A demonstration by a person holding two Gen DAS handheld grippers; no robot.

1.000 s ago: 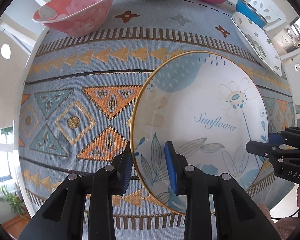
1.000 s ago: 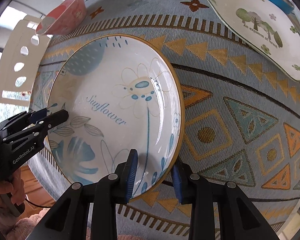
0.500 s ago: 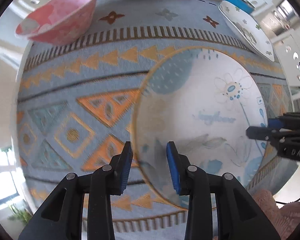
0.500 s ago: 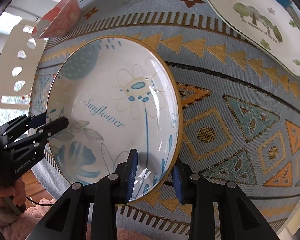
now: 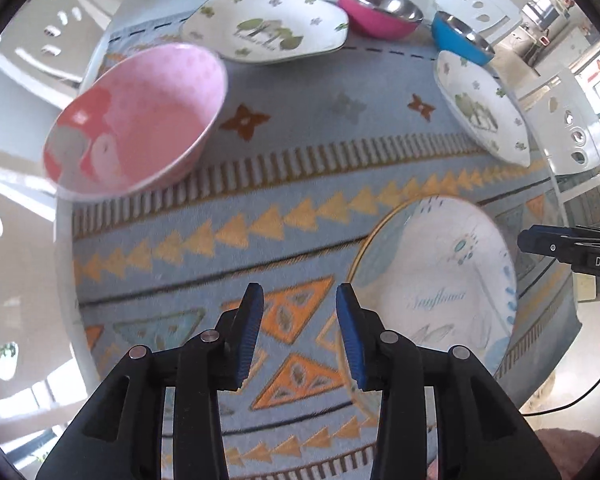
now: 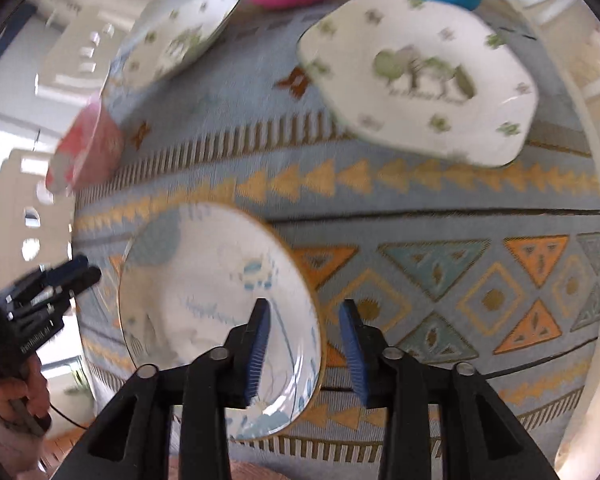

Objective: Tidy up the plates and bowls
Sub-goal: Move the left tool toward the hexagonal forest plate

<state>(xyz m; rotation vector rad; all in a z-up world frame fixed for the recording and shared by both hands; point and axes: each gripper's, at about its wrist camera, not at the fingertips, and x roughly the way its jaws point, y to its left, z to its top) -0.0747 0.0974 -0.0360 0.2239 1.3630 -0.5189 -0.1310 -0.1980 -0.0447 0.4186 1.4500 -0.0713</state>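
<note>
The round gold-rimmed "Sunflower" plate (image 5: 440,292) lies on the patterned cloth near the front edge; it also shows in the right wrist view (image 6: 216,304). My left gripper (image 5: 300,334) is open and empty, pulled back to the left of the plate. My right gripper (image 6: 304,348) is open, its jaws straddling the plate's right rim without gripping. A pink bowl (image 5: 140,120) sits at the far left. Two white square tree-print plates (image 5: 268,28) (image 5: 484,104) lie further back.
A magenta steel bowl (image 5: 380,8) and a blue steel bowl (image 5: 460,38) stand at the table's far edge. White chairs (image 5: 568,120) surround the table. The blue-grey patterned cloth (image 5: 260,208) covers the table.
Both grippers have pulled back and risen from the Sunflower plate. The left gripper, which straddled its left rim, is now clear of it. The plate rests on the cloth.
</note>
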